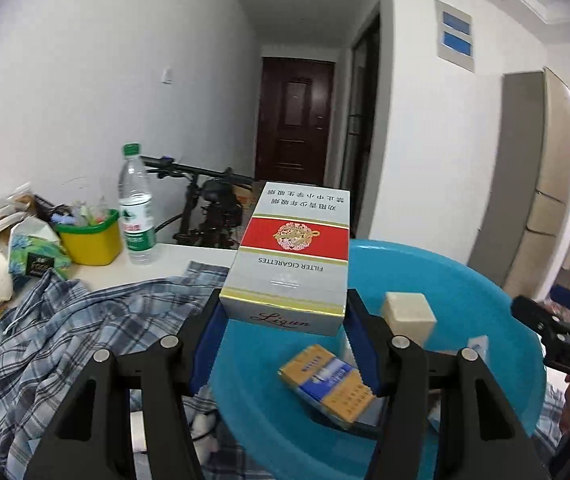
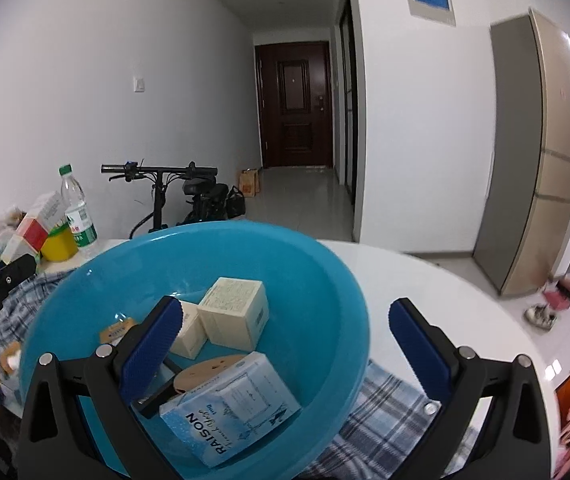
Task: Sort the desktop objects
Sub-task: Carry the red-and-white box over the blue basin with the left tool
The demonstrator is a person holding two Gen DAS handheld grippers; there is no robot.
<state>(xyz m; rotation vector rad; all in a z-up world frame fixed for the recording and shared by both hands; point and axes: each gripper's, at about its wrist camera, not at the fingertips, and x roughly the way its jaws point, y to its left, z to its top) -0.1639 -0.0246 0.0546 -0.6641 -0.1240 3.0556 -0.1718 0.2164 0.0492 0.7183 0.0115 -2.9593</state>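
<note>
My left gripper (image 1: 285,308) is shut on a grey, white and red cigarette box (image 1: 289,256), its blue pads pressing on the box's two sides. The box hangs over the near rim of a blue basin (image 1: 457,280). Inside the basin lie a cream cube box (image 1: 409,316) and a yellow and blue cigarette pack (image 1: 327,384). My right gripper (image 2: 287,320) stands open astride the blue basin's (image 2: 325,264) right rim, one finger inside and one outside. Cream boxes (image 2: 233,312) and a pale blue RAISON box (image 2: 229,412) lie in it.
A blue plaid cloth (image 1: 65,340) covers the white table (image 2: 445,300) under the basin. At the back left stand a water bottle (image 1: 137,216), a yellow tub (image 1: 91,240) of small items and a tissue box (image 1: 37,252). A bicycle (image 2: 189,196) is parked behind the table.
</note>
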